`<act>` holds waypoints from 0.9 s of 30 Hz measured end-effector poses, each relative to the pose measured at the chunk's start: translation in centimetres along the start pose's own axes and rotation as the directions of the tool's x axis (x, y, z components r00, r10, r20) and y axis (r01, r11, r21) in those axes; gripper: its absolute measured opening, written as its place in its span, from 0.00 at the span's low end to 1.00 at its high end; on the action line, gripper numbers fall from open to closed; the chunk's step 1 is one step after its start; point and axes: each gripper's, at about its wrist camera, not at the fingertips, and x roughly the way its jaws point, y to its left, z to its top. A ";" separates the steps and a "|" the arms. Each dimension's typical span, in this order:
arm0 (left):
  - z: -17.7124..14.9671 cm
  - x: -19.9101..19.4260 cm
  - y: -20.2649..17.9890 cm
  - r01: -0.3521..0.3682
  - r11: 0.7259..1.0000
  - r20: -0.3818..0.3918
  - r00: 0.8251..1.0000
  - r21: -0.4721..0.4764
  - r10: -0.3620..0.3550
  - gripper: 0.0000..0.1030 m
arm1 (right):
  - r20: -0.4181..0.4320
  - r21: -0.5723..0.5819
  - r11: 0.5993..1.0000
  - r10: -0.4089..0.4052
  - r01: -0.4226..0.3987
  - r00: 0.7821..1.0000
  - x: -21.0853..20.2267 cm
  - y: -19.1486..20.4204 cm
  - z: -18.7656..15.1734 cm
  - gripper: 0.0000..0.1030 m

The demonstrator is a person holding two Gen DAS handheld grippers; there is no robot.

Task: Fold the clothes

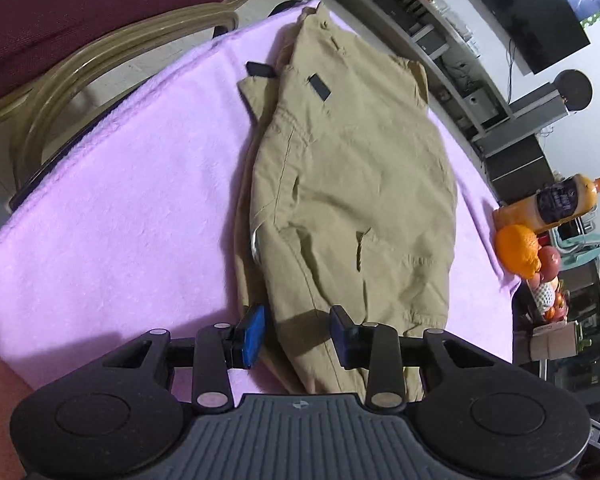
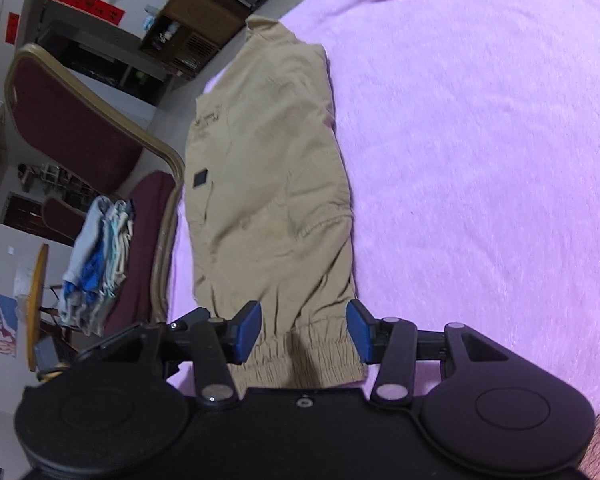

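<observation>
1. Your khaki trousers (image 1: 352,184) lie folded lengthwise on the lilac blanket (image 1: 140,200) that covers the table, one leg laid over the other in a long, narrow strip.

2. The cloth is thin and creased, with stitched seams, slit pockets and a small black patch (image 1: 319,87) near the waist end; a second dark tab (image 1: 260,69) shows at the strip's edge there, beside the first.

3. Seen from your right wrist, the near end of the strip finishes in a gathered elastic cuff (image 2: 320,356), ribbed and slightly bunched, and the far end reaches the table's edge.

4. Your left gripper (image 1: 298,332) hangs over the near end of the trousers with its jaws apart; the blue pads (image 1: 256,334) stand clear of the cloth and press on nothing.

5. Your right gripper (image 2: 304,330) also has its jaws spread, one blue pad on each side of the cuff, with cloth below and between them but not pinched.

6. Beyond the table stands a maroon chair (image 2: 72,120) with a gold frame, a pile of folded clothes (image 2: 96,264) on its seat.

7. At the blanket's far side sit an orange (image 1: 518,252) and a bottle of orange drink (image 1: 556,202).
</observation>
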 end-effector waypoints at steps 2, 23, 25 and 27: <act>-0.1 -0.2 0.2 0.001 1.000 0.001 1.000 -0.004 -0.001 0.36 | -0.003 -0.008 1.000 -0.005 0.005 1.000 0.2 0.2 -0.3 0.47; -0.6 0.6 1.5 -0.028 0.999 0.020 0.999 0.029 0.028 0.19 | 0.015 -0.030 0.998 -0.059 0.059 0.998 1.0 -0.2 -0.6 0.49; -0.7 -0.3 1.5 -0.025 0.999 0.024 0.999 0.027 0.024 0.41 | 0.012 -0.027 0.998 -0.058 0.059 0.998 1.0 -0.5 -0.7 0.49; -0.8 -1.1 1.6 0.000 1.000 0.024 1.000 0.030 -0.001 0.50 | 0.016 -0.020 0.999 -0.041 0.041 0.999 0.7 -0.8 -0.6 0.51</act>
